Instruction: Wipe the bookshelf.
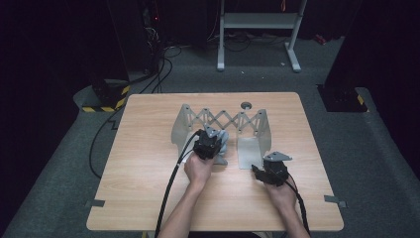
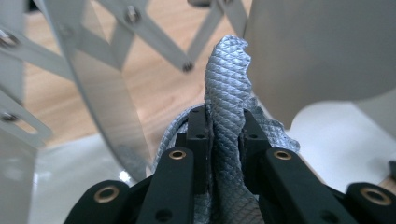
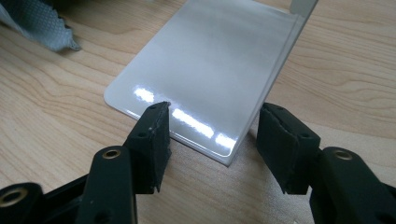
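Note:
A grey metal expanding rack (image 1: pixel 223 119) with a scissor lattice stands in the middle of the wooden table (image 1: pixel 148 163). My left gripper (image 1: pixel 210 141) is between its two end plates, shut on a grey diamond-textured cloth (image 1: pixel 224 141). In the left gripper view the cloth (image 2: pixel 226 74) rises in a fold from between the pinching jaws of that gripper (image 2: pixel 225 123), with lattice bars (image 2: pixel 154 37) behind. My right gripper (image 1: pixel 258 171) stands open just before the rack's right base plate (image 1: pixel 247 151). Its view has the jaws (image 3: pixel 212 126) astride the glossy plate's (image 3: pixel 210 60) near corner, not touching it, with a cloth corner (image 3: pixel 42 23) at the far left.
A small grey round fitting (image 1: pixel 246 105) sits at the table's back edge. Tape strips mark the front left (image 1: pixel 95 203) and front right (image 1: pixel 336 201) corners. A white desk frame (image 1: pixel 257 20) and floor cables (image 1: pixel 158 74) lie beyond the table.

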`<state>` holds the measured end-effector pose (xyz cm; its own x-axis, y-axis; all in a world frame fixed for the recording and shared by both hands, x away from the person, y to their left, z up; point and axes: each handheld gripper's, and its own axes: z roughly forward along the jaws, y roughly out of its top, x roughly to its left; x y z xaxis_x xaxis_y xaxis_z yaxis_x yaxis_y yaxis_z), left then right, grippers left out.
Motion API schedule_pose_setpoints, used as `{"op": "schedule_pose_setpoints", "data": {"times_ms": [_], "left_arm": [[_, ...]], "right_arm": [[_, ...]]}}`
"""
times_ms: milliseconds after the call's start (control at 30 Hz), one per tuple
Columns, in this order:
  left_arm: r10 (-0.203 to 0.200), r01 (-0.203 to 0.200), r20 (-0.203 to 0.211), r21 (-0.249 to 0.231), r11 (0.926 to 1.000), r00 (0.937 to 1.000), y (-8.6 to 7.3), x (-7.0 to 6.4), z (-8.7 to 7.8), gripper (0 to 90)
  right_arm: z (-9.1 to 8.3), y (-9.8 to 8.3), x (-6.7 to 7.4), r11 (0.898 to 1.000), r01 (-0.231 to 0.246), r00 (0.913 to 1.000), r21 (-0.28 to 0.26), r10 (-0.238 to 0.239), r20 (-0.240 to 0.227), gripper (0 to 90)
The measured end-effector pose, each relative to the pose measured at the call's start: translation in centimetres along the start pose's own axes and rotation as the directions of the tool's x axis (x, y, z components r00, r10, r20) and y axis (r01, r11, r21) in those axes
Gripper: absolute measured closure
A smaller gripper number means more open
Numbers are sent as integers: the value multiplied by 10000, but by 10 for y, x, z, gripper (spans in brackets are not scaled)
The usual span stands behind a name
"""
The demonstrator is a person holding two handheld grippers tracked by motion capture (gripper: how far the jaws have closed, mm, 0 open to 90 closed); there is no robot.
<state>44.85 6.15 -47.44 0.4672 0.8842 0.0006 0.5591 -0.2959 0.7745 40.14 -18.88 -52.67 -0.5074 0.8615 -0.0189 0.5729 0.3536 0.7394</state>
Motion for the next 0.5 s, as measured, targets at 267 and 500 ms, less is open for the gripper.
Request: {"op": "schedule_pose_setpoints", "data": {"times_ms": [267, 500], "left_arm": [[-130, 130, -1, 142, 9998, 9999, 1, -1, 9, 787], [-362, 364, 71, -368, 9987, 9993, 11, -8, 3, 787]], "right_arm": [[-1, 0, -1, 10000, -48, 10000, -32, 48, 64, 502], [-2, -1, 0, 10000, -8, 9999, -94, 9, 104, 605]]}}
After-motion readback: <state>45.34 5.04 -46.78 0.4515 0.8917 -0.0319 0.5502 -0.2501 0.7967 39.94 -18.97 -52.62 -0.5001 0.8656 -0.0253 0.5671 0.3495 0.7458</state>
